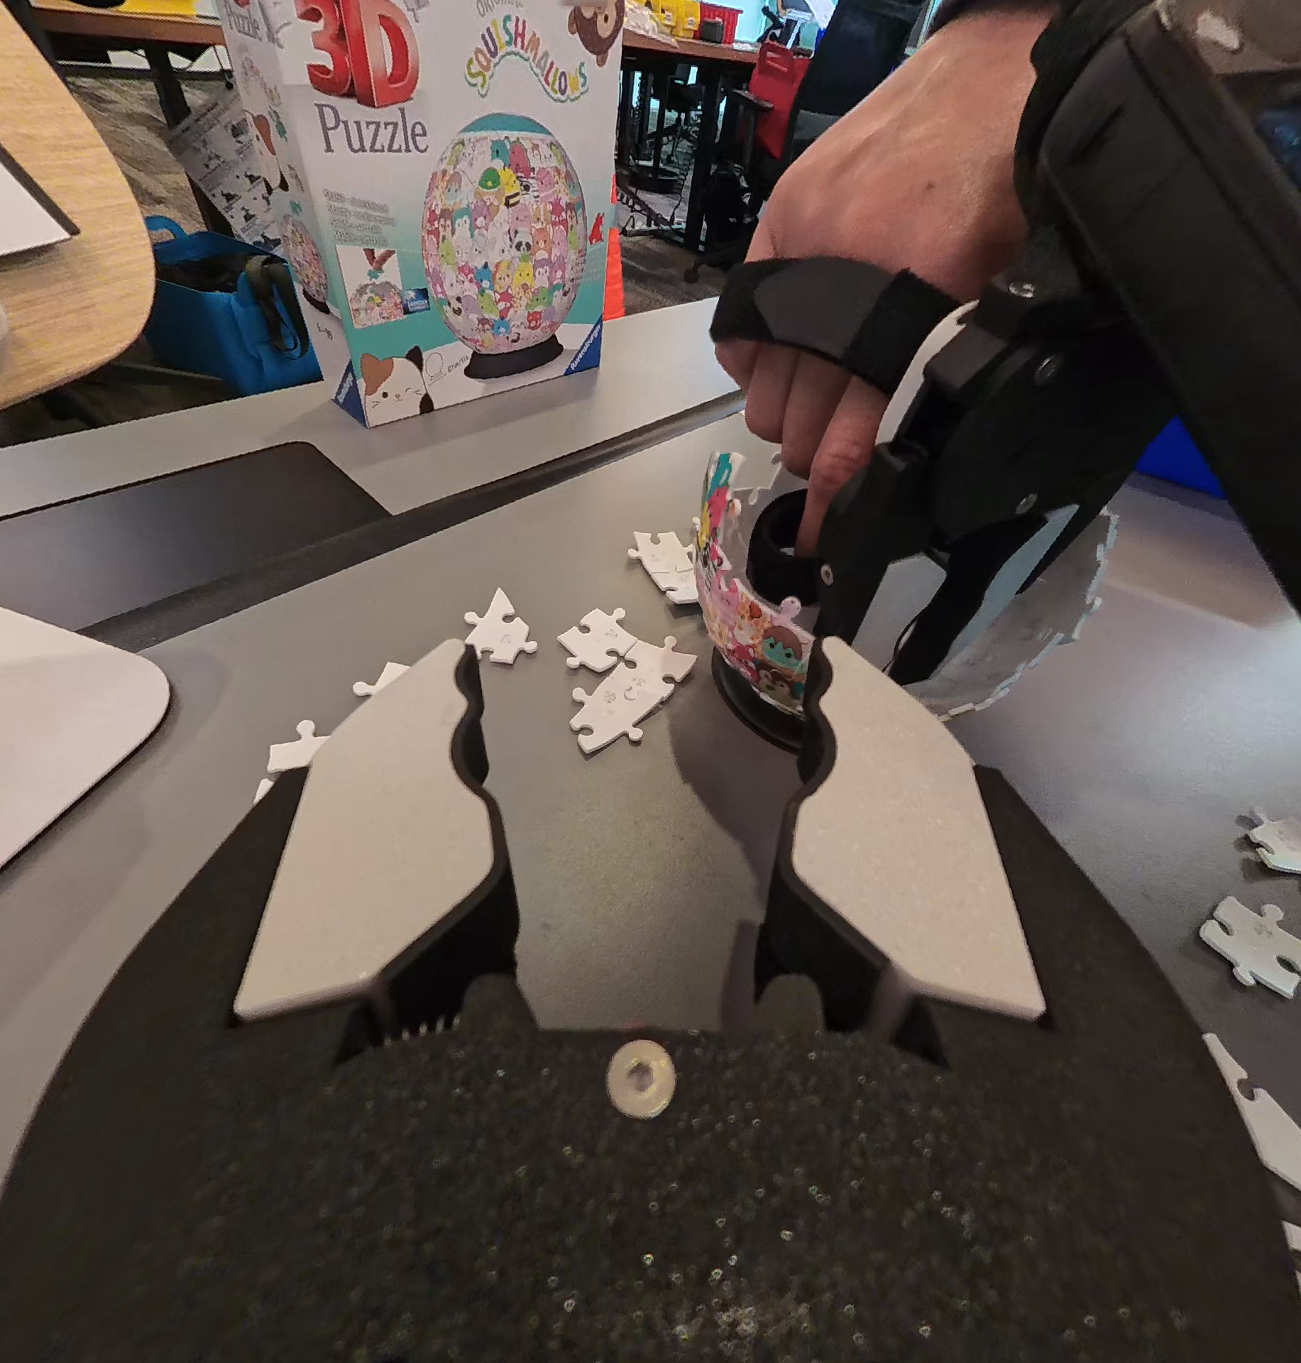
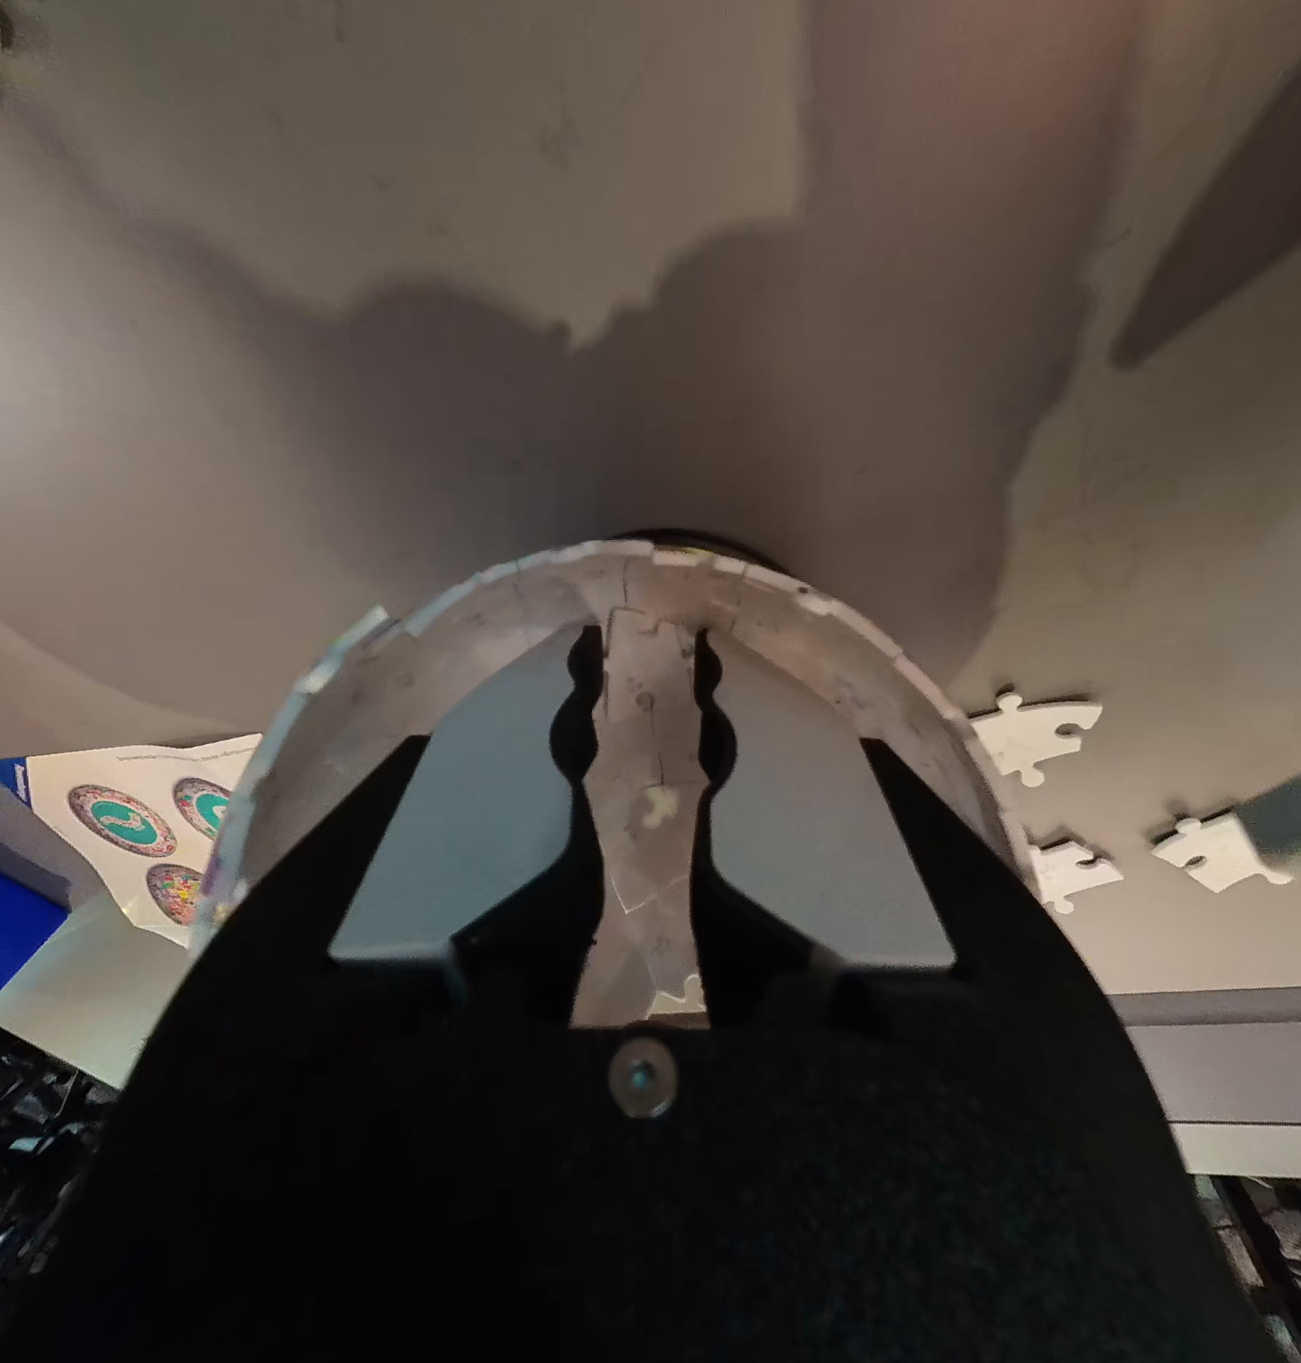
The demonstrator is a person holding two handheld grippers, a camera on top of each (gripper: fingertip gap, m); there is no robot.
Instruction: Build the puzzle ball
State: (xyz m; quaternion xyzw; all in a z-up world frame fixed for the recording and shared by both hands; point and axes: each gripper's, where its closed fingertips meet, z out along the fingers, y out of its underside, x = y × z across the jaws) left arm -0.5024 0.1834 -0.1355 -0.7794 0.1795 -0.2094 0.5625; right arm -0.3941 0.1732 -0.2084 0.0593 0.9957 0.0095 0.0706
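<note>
Left tongs (image 1: pixel 643 686) apart over tabletop (image 1: pixel 618 848); right tongs (image 2: pixel 647 649) slightly parted inside half-built puzzle ball (image 1: pixel 758 634), gripping nothing; loose pieces (image 1: pixel 618 678) beside; puzzle box (image 1: pixel 441 206) behind.

The left hand-held gripper (image 1: pixel 643 664) hovers low and level, its two grey-faced fingers (image 1: pixel 382 833) spread wide apart with nothing between them. The right hand-held gripper (image 2: pixel 647 649) tilts steeply downward, its black fingers (image 2: pixel 584 737) drawn near each other but with a narrow gap left. The person's right hand (image 1: pixel 883 221) grips its handle, fingers curled through black straps.
</note>
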